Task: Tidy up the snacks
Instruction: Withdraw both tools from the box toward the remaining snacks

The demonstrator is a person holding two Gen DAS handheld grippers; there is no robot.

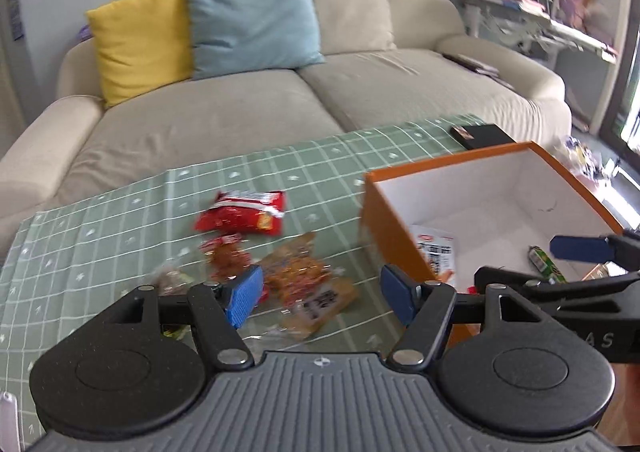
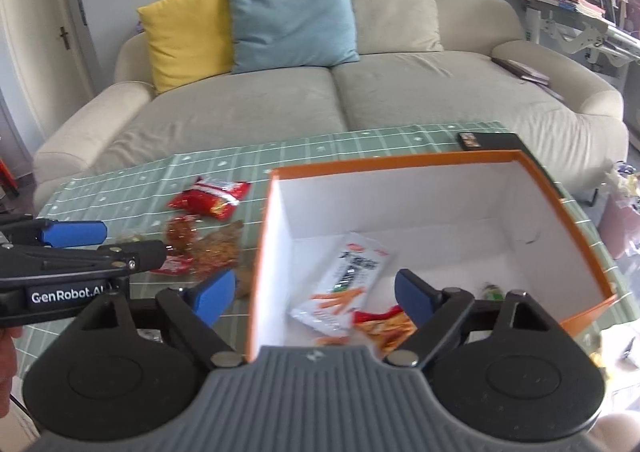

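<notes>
Left gripper (image 1: 320, 292): we see its jaws apart, empty, above loose snack packets (image 1: 298, 278) lower centre.
Right gripper (image 2: 314, 298): jaws apart, empty, over the orange box (image 2: 560, 188).
Inside box: a white packet (image 2: 344, 284), low centre.
Around: a red bag (image 1: 242, 217) mid-table on green cloth (image 1: 120, 220); sofa (image 1: 240, 112) behind.

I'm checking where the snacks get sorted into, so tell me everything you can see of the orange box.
The orange box is an open, lidless carton, orange outside and white inside, seemingly cardboard. It stands upright on the green checked tablecloth, right of the loose snacks. On its floor lie a white packet, a red-orange packet and a small green item. Neither gripper touches it.
</notes>
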